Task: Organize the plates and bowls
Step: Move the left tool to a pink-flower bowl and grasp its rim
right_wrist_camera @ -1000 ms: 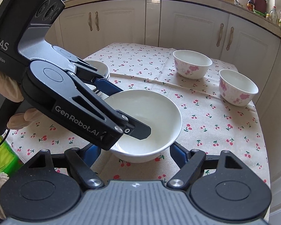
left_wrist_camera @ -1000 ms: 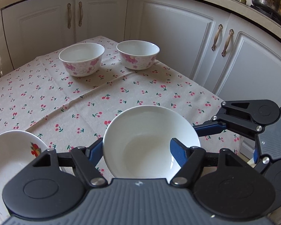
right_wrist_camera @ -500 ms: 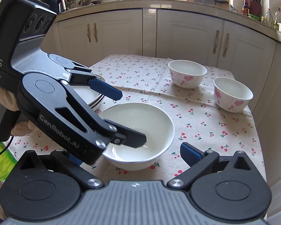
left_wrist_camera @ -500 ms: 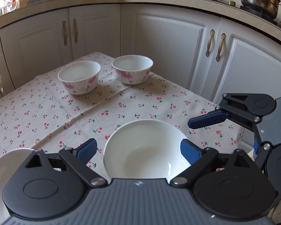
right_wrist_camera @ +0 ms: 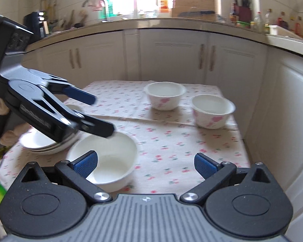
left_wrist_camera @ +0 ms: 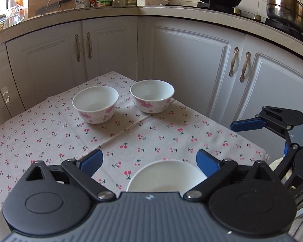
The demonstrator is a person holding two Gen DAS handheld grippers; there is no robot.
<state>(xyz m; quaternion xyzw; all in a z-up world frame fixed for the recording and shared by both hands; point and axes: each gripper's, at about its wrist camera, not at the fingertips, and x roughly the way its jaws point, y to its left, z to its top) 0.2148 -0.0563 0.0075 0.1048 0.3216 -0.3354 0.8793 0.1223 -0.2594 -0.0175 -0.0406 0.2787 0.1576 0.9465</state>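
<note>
The plain white bowl point(right_wrist_camera: 109, 157) is sitting on the cherry-print cloth point(left_wrist_camera: 151, 139) near the desk's front edge, beside stacked plates point(right_wrist_camera: 44, 143). Your left gripper point(left_wrist_camera: 149, 161) is hanging above it with jaws spread wide; your right gripper point(right_wrist_camera: 144, 162) is likewise gaping, gripping nothing. Two pink-flowered bowls point(left_wrist_camera: 96, 103) point(left_wrist_camera: 152, 95) are standing side by side farther back. White cabinets point(left_wrist_camera: 192, 60) are wrapping round the desk.

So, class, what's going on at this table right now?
A person holds two grippers over a cherry-print tablecloth. Both the left gripper and the right gripper are open and hold nothing. A plain white bowl sits below them beside a stack of plates. Two pink-flowered bowls stand apart at the far end.
</note>
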